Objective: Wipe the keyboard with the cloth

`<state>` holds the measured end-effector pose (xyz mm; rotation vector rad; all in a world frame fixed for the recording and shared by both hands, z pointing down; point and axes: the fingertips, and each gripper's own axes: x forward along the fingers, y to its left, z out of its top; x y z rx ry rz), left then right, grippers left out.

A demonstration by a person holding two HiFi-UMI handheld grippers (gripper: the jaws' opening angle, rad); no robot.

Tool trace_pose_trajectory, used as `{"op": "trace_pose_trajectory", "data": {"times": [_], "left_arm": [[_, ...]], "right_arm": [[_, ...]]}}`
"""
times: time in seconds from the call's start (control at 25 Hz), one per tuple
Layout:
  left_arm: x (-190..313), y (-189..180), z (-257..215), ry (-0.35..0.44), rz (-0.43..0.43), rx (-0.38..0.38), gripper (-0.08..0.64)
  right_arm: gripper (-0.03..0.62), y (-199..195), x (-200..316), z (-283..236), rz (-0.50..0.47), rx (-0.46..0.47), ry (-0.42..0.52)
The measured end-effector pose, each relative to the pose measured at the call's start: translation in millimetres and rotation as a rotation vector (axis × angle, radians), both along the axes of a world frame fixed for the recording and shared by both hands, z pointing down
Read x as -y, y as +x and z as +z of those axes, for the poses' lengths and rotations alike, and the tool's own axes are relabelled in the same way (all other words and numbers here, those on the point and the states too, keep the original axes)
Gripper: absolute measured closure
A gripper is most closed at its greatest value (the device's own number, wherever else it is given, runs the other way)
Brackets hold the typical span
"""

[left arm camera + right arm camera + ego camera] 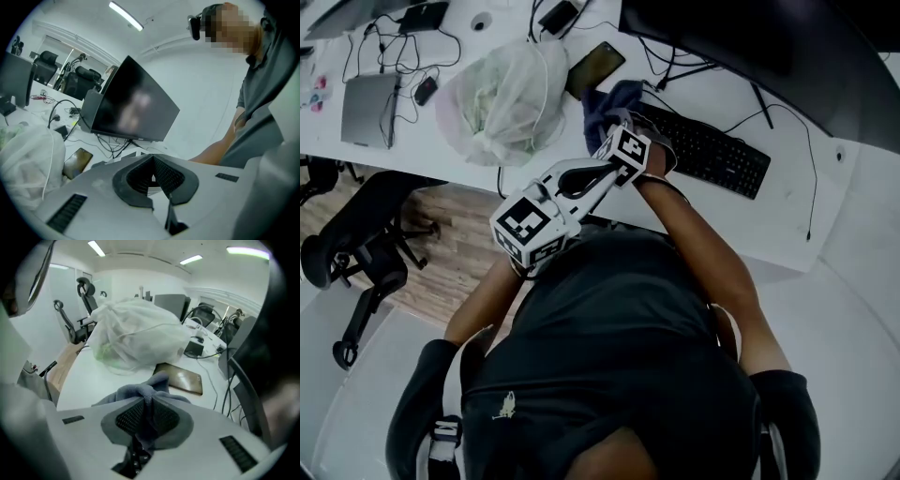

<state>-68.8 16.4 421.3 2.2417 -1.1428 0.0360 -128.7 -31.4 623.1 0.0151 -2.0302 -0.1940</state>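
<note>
Right gripper [145, 420] pinches 1 bunched fold of the cloth [140, 391] at the keyboard [712, 155] end. Cloth judged soft, light, limp; best held mid-bunch so edges drape flat.

I see my left gripper [152, 158] with its jaws drawn together and nothing gripped between them. Beyond them a dark monitor [133, 110] stands on the white desk [37, 112], with cables [110, 145] tangled beneath it. A phone [77, 161] lies flat just beside a white plastic bag [26, 159] at the left. A bare forearm [213, 151] reaches in from the right.
</note>
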Motion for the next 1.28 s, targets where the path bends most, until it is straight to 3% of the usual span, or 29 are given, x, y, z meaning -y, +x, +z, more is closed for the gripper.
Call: {"op": "trace_pose_trajectory", "data": {"times": [0.16,0.28,0.36,0.52,0.68,0.76,0.84,0.96,1.08,1.28], "left_arm": [[1,-3,-25,0.097,0.028,-0.007,0.558],[5,-15,-10,0.057,-0.004,0.021,0.558],[8,-26,-3,0.034,-0.035,0.02,0.558],[4,-42,5,0.017,-0.075,0.019,0.558],[2,-48,9,0.018,-0.084,0.021,0.558],[2,-47,9,0.02,-0.083,0.02,0.558],[1,-46,10,0.021,-0.087,0.019,0.558],[2,-44,9,0.023,-0.094,0.022,0.558],[6,-52,7,0.024,-0.117,0.031,0.558],[10,-86,13,0.01,-0.197,0.07,0.558]], "right_arm": [[0.548,3,7,-26,0.053,0.082,0.005],[0.549,43,-1,9,0.067,-0.029,-0.031],[0.549,83,5,22,0.141,-0.058,-0.054],[0.549,203,37,17,0.392,-0.128,-0.03],[0.549,369,69,15,0.725,-0.345,0.027],[0.549,413,81,-1,0.826,-0.386,0.08],[0.549,404,91,-14,0.807,-0.368,0.129],[0.549,335,83,9,0.607,-0.363,0.148],[0.549,239,63,22,0.374,-0.345,0.187],[0.549,65,-11,18,0.066,-0.13,0.042]]}}
